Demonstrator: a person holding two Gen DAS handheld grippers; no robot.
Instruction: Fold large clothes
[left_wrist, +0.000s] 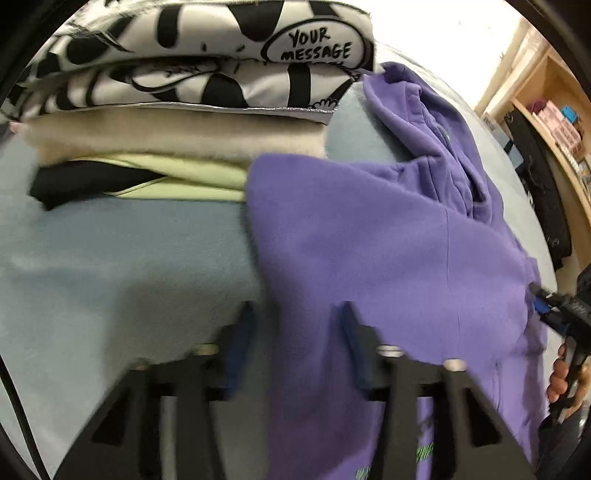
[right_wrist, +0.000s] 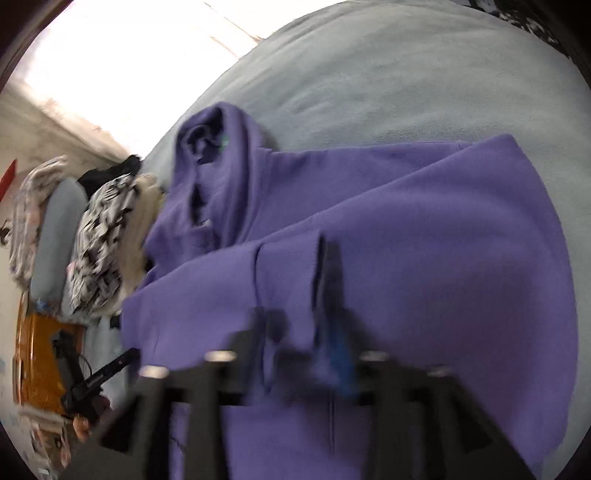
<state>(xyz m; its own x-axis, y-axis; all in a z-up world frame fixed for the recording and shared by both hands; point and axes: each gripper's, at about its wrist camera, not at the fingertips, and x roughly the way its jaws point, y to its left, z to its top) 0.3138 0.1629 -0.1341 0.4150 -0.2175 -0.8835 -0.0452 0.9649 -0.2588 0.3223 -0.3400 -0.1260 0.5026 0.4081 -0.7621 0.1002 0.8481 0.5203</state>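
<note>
A large purple hoodie (left_wrist: 388, 258) lies partly folded on a pale blue bed cover (left_wrist: 110, 258). My left gripper (left_wrist: 295, 317) stands with jaws apart around the hoodie's left edge; cloth runs between the blue pads, and whether it is pinched is unclear. In the left wrist view my right gripper (left_wrist: 543, 301) is at the hoodie's right edge. In the right wrist view my right gripper (right_wrist: 295, 295) is blurred, with purple hoodie (right_wrist: 424, 258) fabric bunched between its fingers; its hood (right_wrist: 218, 166) lies at upper left.
A stack of folded clothes, topped by a black-and-white printed one (left_wrist: 221, 55), sits on the bed behind the hoodie; it also shows in the right wrist view (right_wrist: 103, 240). Wooden shelves (left_wrist: 554, 122) stand at right. An orange-brown cabinet (right_wrist: 40, 362) is beside the bed.
</note>
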